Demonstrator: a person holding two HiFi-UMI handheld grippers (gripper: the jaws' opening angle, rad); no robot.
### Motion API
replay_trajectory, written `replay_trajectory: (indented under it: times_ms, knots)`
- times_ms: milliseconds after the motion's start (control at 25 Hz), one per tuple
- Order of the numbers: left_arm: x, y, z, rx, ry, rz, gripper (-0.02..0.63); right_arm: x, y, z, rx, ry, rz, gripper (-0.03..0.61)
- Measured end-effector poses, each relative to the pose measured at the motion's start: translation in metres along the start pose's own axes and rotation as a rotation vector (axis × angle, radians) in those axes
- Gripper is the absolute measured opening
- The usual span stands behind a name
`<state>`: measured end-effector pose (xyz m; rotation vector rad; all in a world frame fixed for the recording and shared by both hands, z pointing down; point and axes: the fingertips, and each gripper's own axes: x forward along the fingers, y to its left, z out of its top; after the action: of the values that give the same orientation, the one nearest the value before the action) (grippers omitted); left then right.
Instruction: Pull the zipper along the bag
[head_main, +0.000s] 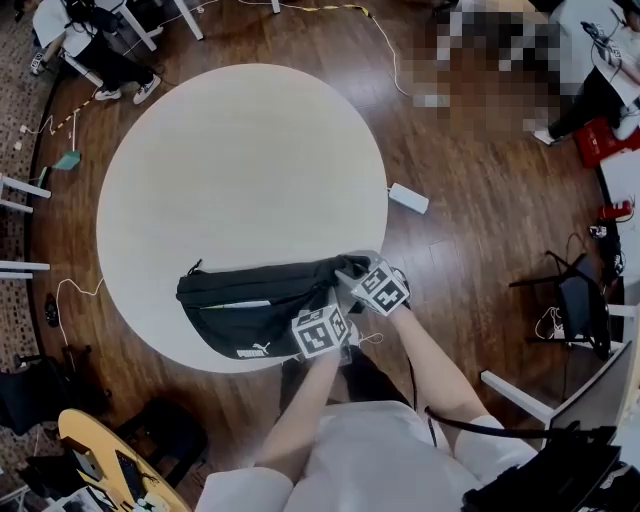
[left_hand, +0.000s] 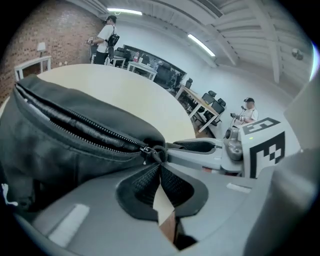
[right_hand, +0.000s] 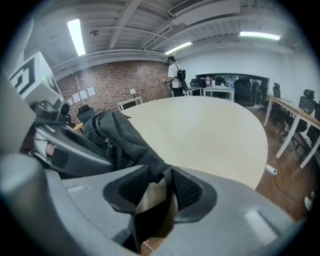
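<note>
A black waist bag (head_main: 250, 300) lies at the near edge of the round pale table (head_main: 240, 160), its zipper (left_hand: 90, 131) running along the top. My left gripper (head_main: 330, 305) sits at the bag's right end, and in the left gripper view it (left_hand: 160, 162) is shut on the zipper pull (left_hand: 152, 150). Just right of it, my right gripper (head_main: 350, 272) pinches the bag's right end. In the right gripper view black bag fabric (right_hand: 120, 135) is squeezed between its pads (right_hand: 185, 187). The two grippers are close together, almost touching.
The bag overhangs the table edge towards me. A white power strip (head_main: 408, 198) lies on the wooden floor beyond the table's right side. Desks, chairs and seated people ring the room; one person (right_hand: 175, 75) stands across the table.
</note>
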<state>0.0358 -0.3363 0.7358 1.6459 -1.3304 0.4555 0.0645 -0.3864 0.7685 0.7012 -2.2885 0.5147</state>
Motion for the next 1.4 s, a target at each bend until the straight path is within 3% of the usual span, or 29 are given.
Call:
replay_trajectory:
  times_ms: [280,600,880,1040,1200,1400]
  knots:
    - [-0.04,-0.002,0.0,0.006,-0.004,-0.131,0.021,-0.002,0.002,-0.001,-0.002,0.028,-0.032,0.12]
    - [-0.086,0.045,0.015,0.009,-0.028,-0.141,0.02,-0.004,0.001,-0.001,-0.022,0.034,-0.081,0.115]
    - [-0.115,0.073,0.035,0.103,-0.043,-0.171,0.02,-0.002,0.0,-0.001,0.026,0.043,-0.148,0.107]
    - [-0.136,0.099,0.044,0.141,-0.057,-0.172,0.02,-0.003,0.001,-0.004,0.033,0.074,-0.179,0.095]
    - [-0.158,0.133,0.06,0.156,-0.081,-0.174,0.02,-0.002,0.006,-0.002,-0.031,0.114,-0.215,0.061]
    - [-0.177,0.202,0.075,0.161,-0.108,-0.081,0.021,0.001,0.005,-0.002,-0.029,0.156,-0.261,0.06]
